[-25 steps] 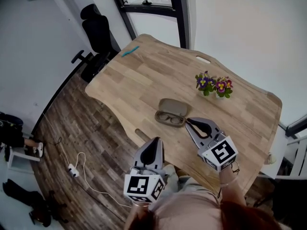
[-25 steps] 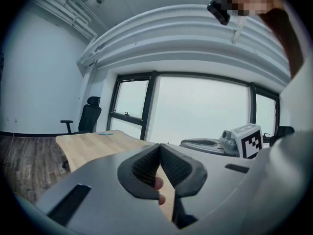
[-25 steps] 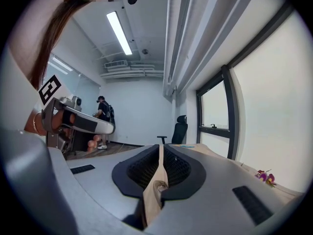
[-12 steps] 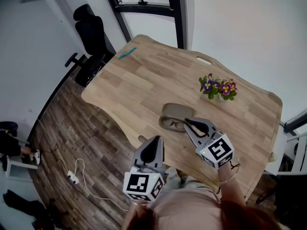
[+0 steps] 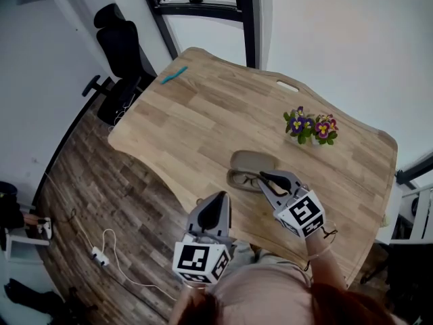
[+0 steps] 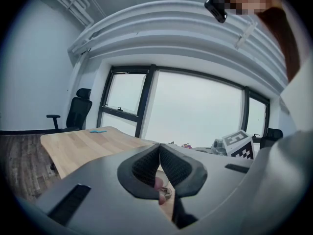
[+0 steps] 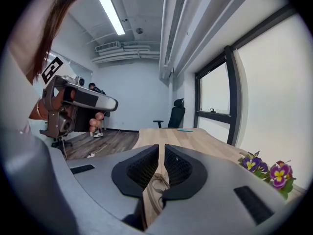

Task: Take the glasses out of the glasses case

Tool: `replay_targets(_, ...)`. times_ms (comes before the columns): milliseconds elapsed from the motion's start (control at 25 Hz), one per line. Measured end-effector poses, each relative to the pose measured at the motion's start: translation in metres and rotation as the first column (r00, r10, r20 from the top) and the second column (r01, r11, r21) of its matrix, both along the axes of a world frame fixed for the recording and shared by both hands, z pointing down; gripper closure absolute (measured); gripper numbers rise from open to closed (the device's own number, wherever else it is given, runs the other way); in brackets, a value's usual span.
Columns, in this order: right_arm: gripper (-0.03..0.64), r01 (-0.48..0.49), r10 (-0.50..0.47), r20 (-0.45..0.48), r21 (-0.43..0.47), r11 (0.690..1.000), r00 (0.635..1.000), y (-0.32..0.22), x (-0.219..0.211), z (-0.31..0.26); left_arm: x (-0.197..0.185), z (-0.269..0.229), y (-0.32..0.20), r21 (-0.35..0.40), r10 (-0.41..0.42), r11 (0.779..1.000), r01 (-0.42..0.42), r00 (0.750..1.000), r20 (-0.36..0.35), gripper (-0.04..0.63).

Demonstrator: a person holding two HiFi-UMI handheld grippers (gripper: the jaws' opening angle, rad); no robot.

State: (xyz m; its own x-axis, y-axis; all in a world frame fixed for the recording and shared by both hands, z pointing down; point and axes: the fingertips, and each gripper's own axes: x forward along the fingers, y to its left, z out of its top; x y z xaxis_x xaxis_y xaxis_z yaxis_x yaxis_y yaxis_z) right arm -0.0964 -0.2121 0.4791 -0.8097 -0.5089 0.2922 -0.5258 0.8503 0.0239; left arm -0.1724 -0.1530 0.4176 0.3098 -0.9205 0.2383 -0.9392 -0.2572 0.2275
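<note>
An open tan glasses case [image 5: 252, 162] lies on the wooden table [image 5: 203, 114] with dark-framed glasses [image 5: 242, 179] in its near half. My right gripper [image 5: 262, 177] reaches in from the right, its tips just at the glasses' right end. Its jaws stand a narrow gap apart with nothing between them. In the right gripper view, the glasses [image 7: 159, 182] show low through that gap in my right gripper [image 7: 162, 153]. My left gripper [image 5: 215, 205] hangs back by the table's near edge, near the person's body, and its jaws [image 6: 159, 148] meet at the tips, empty.
A small pot of purple and yellow flowers [image 5: 310, 126] stands behind the case to the right. A teal pen [image 5: 174, 75] lies at the far left corner. A black office chair [image 5: 118, 46] stands beyond the table, and a white cable [image 5: 108, 256] lies on the floor.
My right gripper has slid left towards the case until its tips reach the glasses. The left gripper has stayed where it was.
</note>
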Motion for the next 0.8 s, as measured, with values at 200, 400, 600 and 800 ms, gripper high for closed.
replay_targets(200, 0.581, 0.008, -0.010, -0.052, -0.039, 0.999, 0.999, -0.007, -0.006, 0.023, -0.005, 0.007, -0.011, -0.009, 0.019, 1.000, -0.019, 1.000, -0.003, 0.594)
replay_targets(400, 0.572, 0.016, -0.023, -0.104, -0.073, 0.997, 0.994, -0.015, -0.009, 0.048, -0.007, 0.014, -0.021, -0.019, 0.036, 0.999, -0.036, 0.999, -0.010, 0.594)
replay_targets(600, 0.572, 0.035, -0.051, -0.171, -0.097, 0.995, 0.984, -0.021, -0.013, 0.072, -0.007, 0.021, -0.030, -0.039, 0.051, 0.998, -0.051, 0.999, -0.019, 0.594)
replay_targets(800, 0.572, 0.060, -0.086, -0.226, -0.119, 0.991, 0.970, -0.025, -0.017, 0.095, -0.008, 0.028, -0.038, -0.050, 0.059, 0.997, -0.060, 0.998, -0.023, 0.594)
